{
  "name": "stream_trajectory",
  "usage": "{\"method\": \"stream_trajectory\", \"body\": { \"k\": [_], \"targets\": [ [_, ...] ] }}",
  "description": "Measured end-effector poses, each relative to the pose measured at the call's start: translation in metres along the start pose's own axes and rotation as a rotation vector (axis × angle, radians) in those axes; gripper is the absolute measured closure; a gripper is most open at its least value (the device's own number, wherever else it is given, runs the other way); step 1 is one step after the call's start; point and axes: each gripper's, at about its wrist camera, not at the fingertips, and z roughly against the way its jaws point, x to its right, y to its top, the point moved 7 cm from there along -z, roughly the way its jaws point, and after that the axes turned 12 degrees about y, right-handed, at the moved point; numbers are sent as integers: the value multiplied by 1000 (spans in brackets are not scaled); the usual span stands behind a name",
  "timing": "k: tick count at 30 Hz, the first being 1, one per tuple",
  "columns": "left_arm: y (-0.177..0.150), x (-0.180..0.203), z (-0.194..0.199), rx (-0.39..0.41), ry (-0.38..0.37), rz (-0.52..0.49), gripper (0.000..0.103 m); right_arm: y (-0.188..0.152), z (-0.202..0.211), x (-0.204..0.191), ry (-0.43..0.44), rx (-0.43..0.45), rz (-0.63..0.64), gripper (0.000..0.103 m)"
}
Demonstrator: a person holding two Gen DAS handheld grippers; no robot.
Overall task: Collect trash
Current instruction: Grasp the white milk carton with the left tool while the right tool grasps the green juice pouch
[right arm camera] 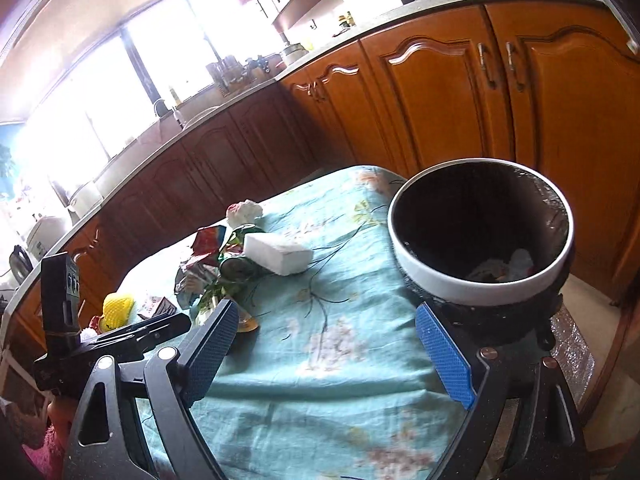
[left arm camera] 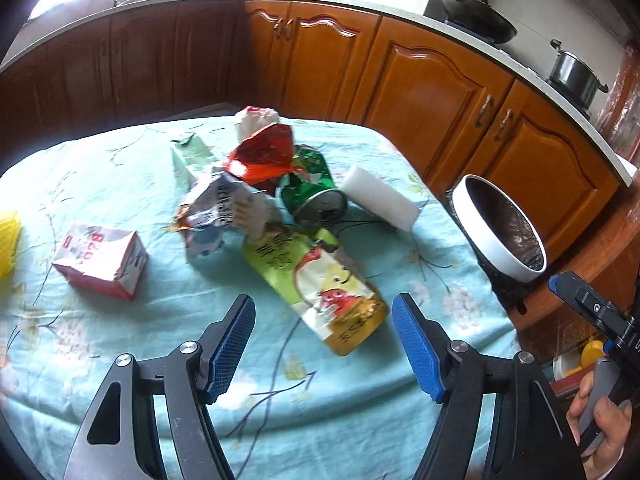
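Trash lies in a heap on the table with the teal floral cloth: a yellow-green juice bottle on its side, a crushed green can, a red wrapper, a crumpled grey-white packet, a white foam block and a small pink-white carton. My left gripper is open and empty, just short of the bottle's base. My right gripper is open and empty over the cloth, left of the white-rimmed trash bin, which holds some scraps.
The bin stands off the table's right edge. A yellow object lies at the table's left edge. Wooden kitchen cabinets run behind the table, with a wok and a pot on the counter.
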Motion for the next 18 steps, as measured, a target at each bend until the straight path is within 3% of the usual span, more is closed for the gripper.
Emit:
{"method": "stream_trajectory", "body": {
  "k": [14,18],
  "targets": [
    [-17,-104,14,-50,94,242,30,-23,-54,-62,97,-115,93,12],
    [-14,-126,12,-42,168,274,25,-27,-70,-75,120,-152,122,12]
  ]
}}
